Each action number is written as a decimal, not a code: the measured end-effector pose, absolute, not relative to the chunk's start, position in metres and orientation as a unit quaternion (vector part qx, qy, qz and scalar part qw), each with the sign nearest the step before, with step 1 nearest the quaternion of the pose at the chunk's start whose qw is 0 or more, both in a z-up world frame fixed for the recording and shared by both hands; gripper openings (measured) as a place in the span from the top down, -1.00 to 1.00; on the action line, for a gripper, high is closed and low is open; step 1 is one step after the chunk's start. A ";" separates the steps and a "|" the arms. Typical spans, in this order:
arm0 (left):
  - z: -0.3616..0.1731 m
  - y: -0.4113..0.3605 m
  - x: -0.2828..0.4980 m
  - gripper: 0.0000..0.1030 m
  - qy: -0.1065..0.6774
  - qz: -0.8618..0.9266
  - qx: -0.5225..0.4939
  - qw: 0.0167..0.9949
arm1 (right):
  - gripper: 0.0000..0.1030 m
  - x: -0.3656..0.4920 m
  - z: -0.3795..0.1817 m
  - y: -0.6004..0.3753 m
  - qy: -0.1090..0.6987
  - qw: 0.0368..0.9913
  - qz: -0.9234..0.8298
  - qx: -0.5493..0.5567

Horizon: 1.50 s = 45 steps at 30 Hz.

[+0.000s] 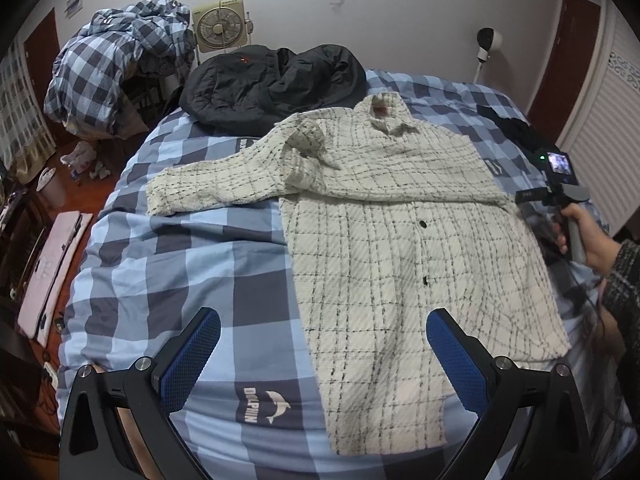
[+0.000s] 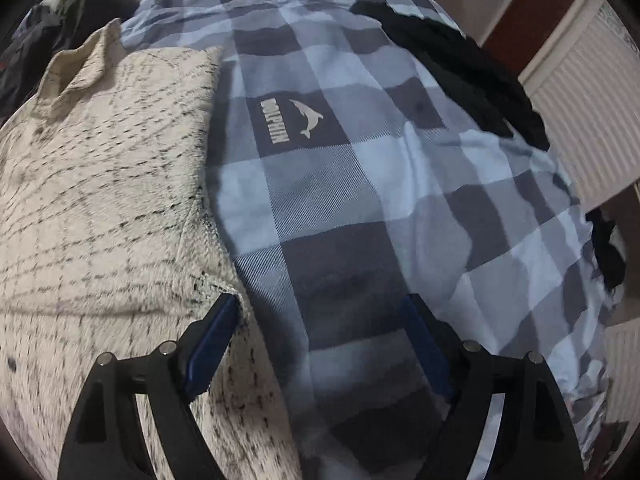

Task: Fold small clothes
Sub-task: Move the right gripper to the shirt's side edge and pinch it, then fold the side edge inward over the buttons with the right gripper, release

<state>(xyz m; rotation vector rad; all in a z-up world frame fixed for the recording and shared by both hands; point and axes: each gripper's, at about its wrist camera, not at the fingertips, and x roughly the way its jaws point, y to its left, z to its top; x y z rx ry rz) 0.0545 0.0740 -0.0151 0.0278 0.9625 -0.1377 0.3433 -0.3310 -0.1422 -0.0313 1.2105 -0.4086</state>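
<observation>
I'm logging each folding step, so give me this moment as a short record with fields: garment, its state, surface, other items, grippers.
garment: cream checked shirt
state: spread flat, collar away from the left wrist camera, one sleeve stretched sideways, the other side already folded in to a straight edge
surface: blue checked bedcover
other items: black jacket beyond the collar, dark garment near the far edge
left gripper: open, empty
right gripper: open, empty, over the shirt's edge

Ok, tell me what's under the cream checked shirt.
The cream checked shirt lies on the blue checked bedcover, which shows all around it. Anything beneath the shirt itself is covered.
</observation>
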 end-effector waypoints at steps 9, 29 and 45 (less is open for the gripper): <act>-0.015 0.075 0.058 -1.00 0.464 -0.065 0.003 0.884 | -0.58 0.277 -0.091 -0.232 0.587 0.796 -0.010 -0.148; -0.021 0.080 0.061 -1.00 0.467 -0.061 0.012 0.882 | 0.87 0.200 -0.231 -0.086 0.654 0.709 0.216 -0.151; -0.019 0.081 0.059 -1.00 0.467 -0.060 0.008 0.882 | 0.67 0.070 -0.210 -0.015 0.680 0.605 0.394 -0.126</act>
